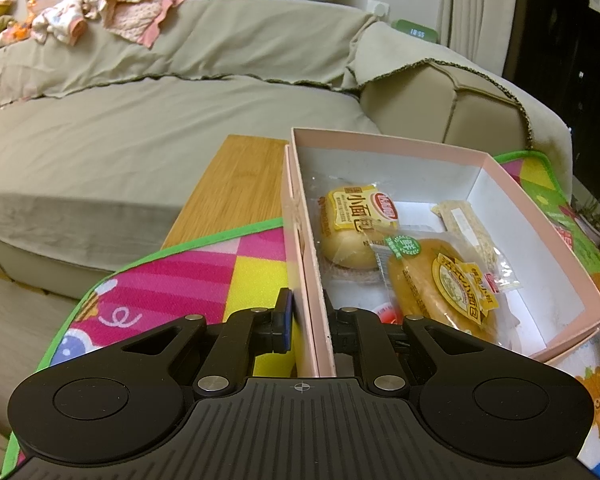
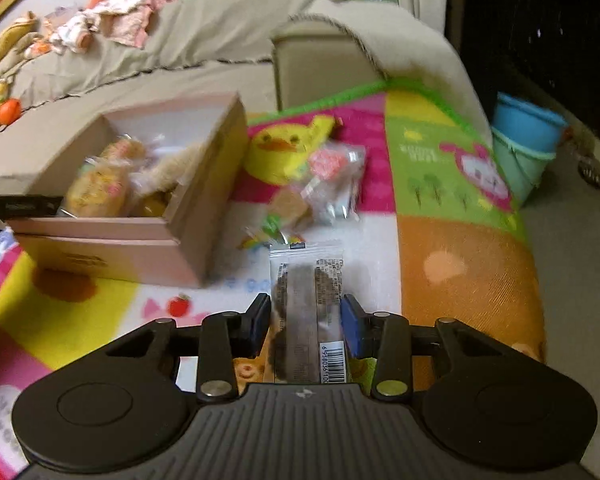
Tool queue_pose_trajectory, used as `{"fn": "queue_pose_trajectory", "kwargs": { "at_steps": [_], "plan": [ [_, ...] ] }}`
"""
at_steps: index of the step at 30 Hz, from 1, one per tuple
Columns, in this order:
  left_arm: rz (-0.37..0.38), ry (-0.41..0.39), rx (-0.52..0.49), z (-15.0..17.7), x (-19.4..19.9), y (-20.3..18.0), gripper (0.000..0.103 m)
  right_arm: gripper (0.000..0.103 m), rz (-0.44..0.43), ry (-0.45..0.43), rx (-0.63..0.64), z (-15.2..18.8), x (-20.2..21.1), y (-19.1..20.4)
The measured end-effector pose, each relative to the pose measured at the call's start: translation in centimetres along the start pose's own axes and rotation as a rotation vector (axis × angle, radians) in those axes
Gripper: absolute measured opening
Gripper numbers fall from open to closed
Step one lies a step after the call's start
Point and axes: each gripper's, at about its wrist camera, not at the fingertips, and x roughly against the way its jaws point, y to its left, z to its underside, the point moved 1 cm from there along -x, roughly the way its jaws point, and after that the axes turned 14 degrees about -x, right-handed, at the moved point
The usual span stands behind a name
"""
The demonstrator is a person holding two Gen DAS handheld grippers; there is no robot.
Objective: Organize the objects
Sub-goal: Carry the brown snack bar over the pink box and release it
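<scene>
Snacks in wrappers lie inside the pink box (image 1: pixel 500 184), among them a small bun (image 1: pixel 352 228) and a round cake (image 1: pixel 444 288). The box stands on a colourful play mat (image 1: pixel 188 280) that covers a wooden table (image 1: pixel 236 192), with a grey-green sofa (image 1: pixel 140 120) just behind. My left gripper (image 1: pixel 310 324) pinches the near side wall of the box, one finger outside, one inside. My right gripper (image 2: pixel 306 324) is pressed on a long clear snack packet (image 2: pixel 308 300), held above the mat to the right of the box. More small packets (image 2: pixel 320 184) lie on the mat beside the box. At the mat's far right edge stand blue buckets (image 2: pixel 524 140) on the floor.
</scene>
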Motion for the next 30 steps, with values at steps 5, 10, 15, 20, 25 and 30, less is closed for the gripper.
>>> {"fn": "queue_pose_trajectory", "kwargs": {
  "at_steps": [5, 10, 15, 20, 25, 30],
  "plan": [
    [0.002, 0.000, 0.002, 0.1, 0.1, 0.1, 0.014, 0.038, -0.112, -0.089, 0.002, -3.2, 4.5, 2.3],
    [0.003, 0.001, 0.000, 0.2, 0.1, 0.2, 0.014, 0.038, -0.255, -0.120, 0.003, -7.6, 6.0, 5.8],
    [0.005, 0.000, -0.002, 0.2, 0.1, 0.2, 0.014, 0.038, -0.332, -0.091, 0.003, -11.2, 3.7, 10.4],
    [0.011, 0.001, -0.006, 0.2, 0.2, 0.3, 0.015, 0.040, -0.354, -0.041, -0.025, -13.1, -0.6, 14.3],
    [0.014, 0.000, -0.008, 0.2, 0.2, 0.2, 0.015, 0.049, -0.351, -0.006, -0.044, -13.3, -3.9, 16.2],
    [0.013, -0.001, -0.005, 0.2, 0.2, 0.1, 0.015, 0.058, -0.313, -0.011, -0.086, -12.7, -4.1, 13.5]
  ]
}}
